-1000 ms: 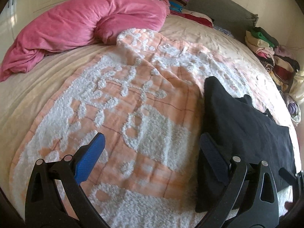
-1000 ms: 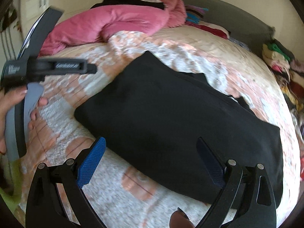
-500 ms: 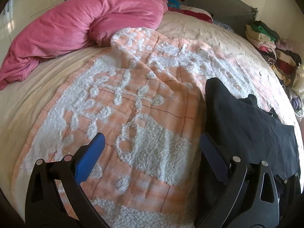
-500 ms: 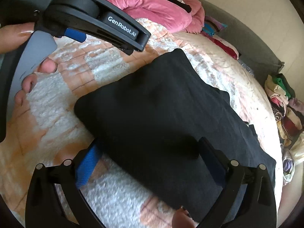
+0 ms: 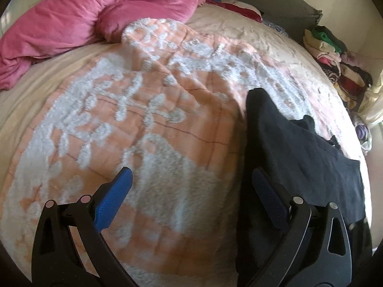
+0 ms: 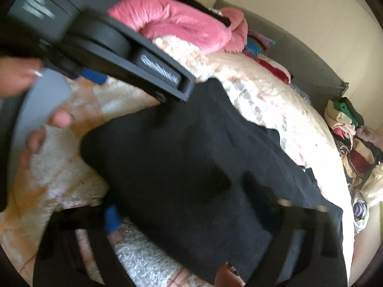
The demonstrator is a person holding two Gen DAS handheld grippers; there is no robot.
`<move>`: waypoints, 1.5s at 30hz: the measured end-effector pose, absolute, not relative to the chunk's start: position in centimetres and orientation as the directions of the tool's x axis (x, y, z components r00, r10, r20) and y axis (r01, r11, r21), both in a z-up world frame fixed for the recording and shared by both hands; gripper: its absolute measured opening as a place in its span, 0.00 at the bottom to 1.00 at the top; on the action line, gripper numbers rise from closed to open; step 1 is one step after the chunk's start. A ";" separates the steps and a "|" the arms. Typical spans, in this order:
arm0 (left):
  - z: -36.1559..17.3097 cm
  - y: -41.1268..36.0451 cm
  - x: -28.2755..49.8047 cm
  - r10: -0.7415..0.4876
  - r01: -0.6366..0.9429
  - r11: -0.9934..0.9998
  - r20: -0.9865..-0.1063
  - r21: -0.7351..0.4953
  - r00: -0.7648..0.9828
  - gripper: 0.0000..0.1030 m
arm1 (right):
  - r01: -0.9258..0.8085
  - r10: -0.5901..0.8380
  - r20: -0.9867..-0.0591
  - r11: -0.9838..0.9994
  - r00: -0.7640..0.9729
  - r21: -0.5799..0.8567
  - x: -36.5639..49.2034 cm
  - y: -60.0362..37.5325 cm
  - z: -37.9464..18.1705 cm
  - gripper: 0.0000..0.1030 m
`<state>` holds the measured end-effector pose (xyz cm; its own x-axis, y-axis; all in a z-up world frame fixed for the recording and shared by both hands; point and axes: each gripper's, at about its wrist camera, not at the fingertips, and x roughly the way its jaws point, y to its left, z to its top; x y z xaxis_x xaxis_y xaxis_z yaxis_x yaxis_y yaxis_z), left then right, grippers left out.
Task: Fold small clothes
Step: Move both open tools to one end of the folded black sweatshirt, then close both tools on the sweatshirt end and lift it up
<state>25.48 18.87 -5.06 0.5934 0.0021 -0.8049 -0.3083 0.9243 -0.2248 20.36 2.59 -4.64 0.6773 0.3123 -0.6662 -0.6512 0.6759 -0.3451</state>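
A black garment (image 6: 191,167) lies folded on the orange-and-white blanket (image 5: 148,124); it also shows in the left wrist view (image 5: 299,150) at the right. My left gripper (image 5: 191,179) is open and empty over the blanket, its right finger beside the garment's left edge. My right gripper (image 6: 182,205) is open, low over the garment's near edge, fingers straddling it; the view is blurred. The left gripper's body (image 6: 115,47) and the hand holding it fill the upper left of the right wrist view.
A pink duvet (image 5: 95,16) is bunched at the head of the bed. A pile of folded clothes (image 5: 335,57) sits at the bed's right edge, also in the right wrist view (image 6: 349,138). A grey headboard (image 6: 299,55) stands behind.
My right gripper has moved forward and down onto the black garment's near edge. My left gripper has shifted slightly forward and closer to the garment's left edge. Both stay open.
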 end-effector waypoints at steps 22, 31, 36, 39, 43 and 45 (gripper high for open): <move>-1.9 12.0 30.2 -0.343 -0.121 0.848 -0.707 -0.517 0.618 0.55 | -0.610 0.475 -0.504 0.781 0.721 -0.137 17.4 -5.9 1.5 0.08; 2.1 7.0 29.9 -0.364 -0.001 0.882 -0.683 -0.472 0.633 0.23 | -0.536 0.466 -0.444 0.843 0.765 -0.039 16.4 -10.1 2.9 0.07; 3.9 4.8 29.5 -0.369 0.041 0.893 -0.675 -0.449 0.639 0.23 | -0.500 0.459 -0.403 0.866 0.792 0.002 15.8 -12.7 3.8 0.07; 4.6 3.6 29.3 -0.372 0.056 0.895 -0.670 -0.442 0.642 0.23 | -0.480 0.448 -0.390 0.877 0.805 0.017 15.3 -13.9 4.2 0.07; 5.2 2.0 29.3 -0.376 0.076 0.899 -0.669 -0.432 0.641 0.23 | -0.455 0.433 -0.379 0.890 0.818 0.035 14.8 -15.4 4.6 0.07; 5.2 1.3 29.4 -0.377 0.083 0.900 -0.672 -0.427 0.637 0.23 | -0.446 0.427 -0.379 0.894 0.821 0.041 14.6 -16.0 4.7 0.07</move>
<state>29.40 1.32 5.18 0.6374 -0.3771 -0.6719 0.0828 0.9005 -0.4269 14.64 -15.97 4.72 0.8214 0.4266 -0.3786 -0.4457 0.8942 0.0406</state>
